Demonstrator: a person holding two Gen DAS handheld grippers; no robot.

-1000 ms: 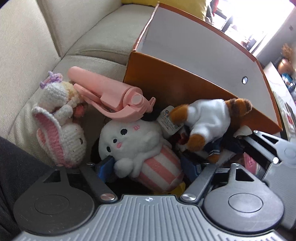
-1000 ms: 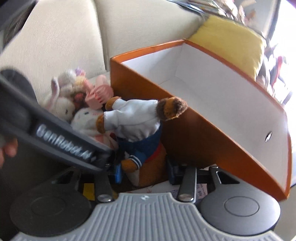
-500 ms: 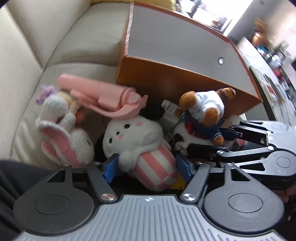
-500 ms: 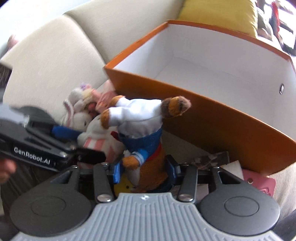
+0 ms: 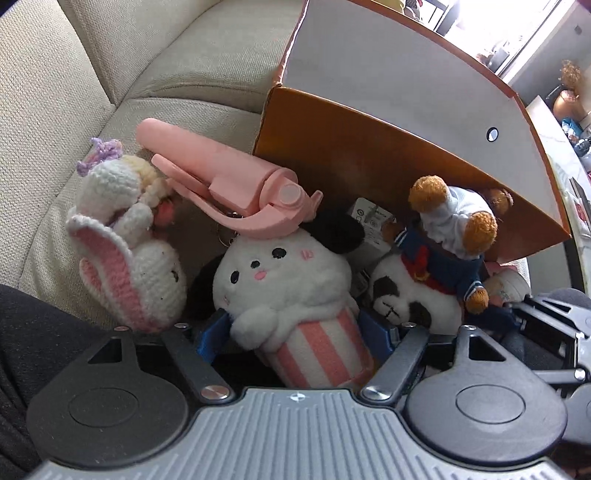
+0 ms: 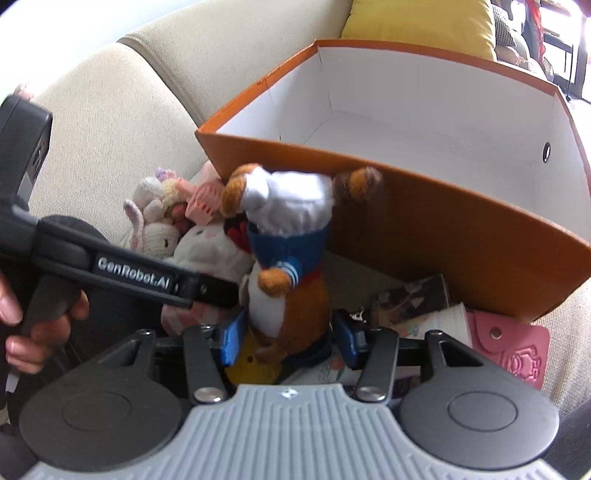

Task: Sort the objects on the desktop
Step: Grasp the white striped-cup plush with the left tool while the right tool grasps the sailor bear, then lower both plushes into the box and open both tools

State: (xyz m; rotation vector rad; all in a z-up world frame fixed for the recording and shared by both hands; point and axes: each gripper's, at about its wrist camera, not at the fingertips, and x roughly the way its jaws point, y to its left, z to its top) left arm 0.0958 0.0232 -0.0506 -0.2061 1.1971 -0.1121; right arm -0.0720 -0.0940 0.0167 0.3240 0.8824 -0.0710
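A brown plush bear in a white shirt and navy sailor suit (image 6: 286, 236) stands gripped between the blue pads of the right claw (image 6: 288, 338), just in front of the orange cardboard box with a white inside (image 6: 424, 206). The left claw (image 5: 295, 328) grips a white plush puppy in a pink-striped cup (image 5: 291, 295). Left of it lies a crocheted white rabbit (image 5: 129, 258); ahead, a pink plastic folding stick (image 5: 229, 181) rests on the puppy's head, all on the beige sofa (image 5: 74, 74).

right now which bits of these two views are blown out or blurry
Left wrist view: the window at top right is blown out; the plush toys are sharp. Right wrist view: the sailor bear shows motion blur, the top right corner is overexposed, and fisheye distortion bends the orange box rim.
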